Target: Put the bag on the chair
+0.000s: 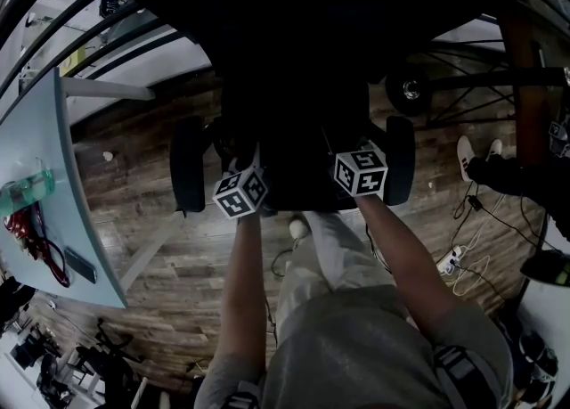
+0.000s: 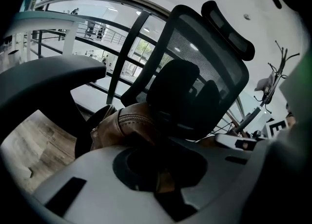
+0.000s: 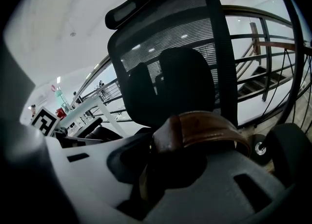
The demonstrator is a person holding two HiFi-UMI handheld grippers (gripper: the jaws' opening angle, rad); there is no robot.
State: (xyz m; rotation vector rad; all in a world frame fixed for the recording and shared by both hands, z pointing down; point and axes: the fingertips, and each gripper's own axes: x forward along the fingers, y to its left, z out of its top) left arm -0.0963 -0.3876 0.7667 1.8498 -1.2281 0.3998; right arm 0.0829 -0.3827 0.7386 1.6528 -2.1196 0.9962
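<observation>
A black mesh office chair [image 3: 170,47] stands right in front of me, and its armrests [image 1: 187,167] flank both grippers in the head view. The brown leather bag [image 2: 122,125] hangs between the grippers, low over the chair's seat. My left gripper [image 2: 161,169] is shut on a fold of the bag's leather. My right gripper [image 3: 156,169] is shut on the bag's brown strap [image 3: 204,128]. In the head view the bag and the seat are lost in darkness beyond the marker cubes [image 1: 240,192]. Whether the bag touches the seat cannot be told.
A light blue table [image 1: 53,220] at the left carries a green bottle, a red item and a phone. Cables and a power strip [image 1: 450,260] lie on the wooden floor at the right, near another person's shoe [image 1: 465,153]. Railings run behind the chair.
</observation>
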